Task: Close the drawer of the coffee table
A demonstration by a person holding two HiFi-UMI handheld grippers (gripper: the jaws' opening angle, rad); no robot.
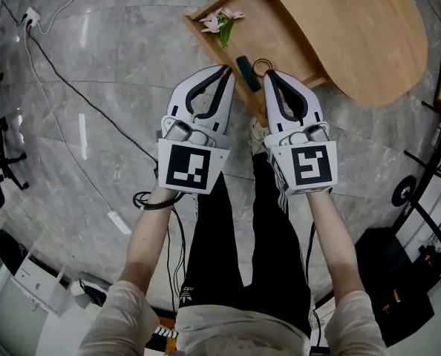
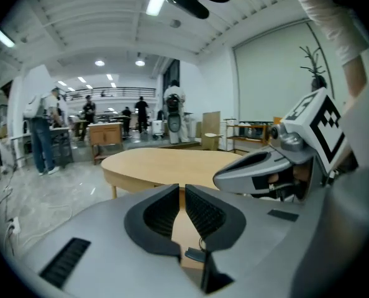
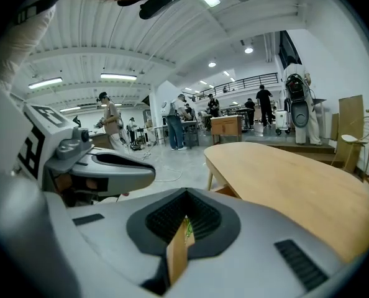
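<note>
Count: left gripper [image 1: 229, 71], right gripper [image 1: 267, 76], one coffee table [image 1: 369, 35], one open drawer [image 1: 259, 22] — one flower [image 1: 222, 22].
Both jaw pairs closed, empty, at near drawer edge; grey stone floor [image 1: 94, 65] — busy hall.

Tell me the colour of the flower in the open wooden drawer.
The small flower has pale pink petals and a green leaf; head view shows it best.

Table [image 1: 369, 43]: far right, beyond both grippers.
Drawer [image 1: 265, 35]: pulled out from under the table's left edge.
Flower [image 1: 222, 22]: in the drawer, far left corner.
Left hand-held gripper [image 1: 228, 70]: before the drawer's near edge, beside and left of the right hand-held gripper [image 1: 268, 75].
Cable [image 1: 76, 91]: on the floor, left of the drawer.
</note>
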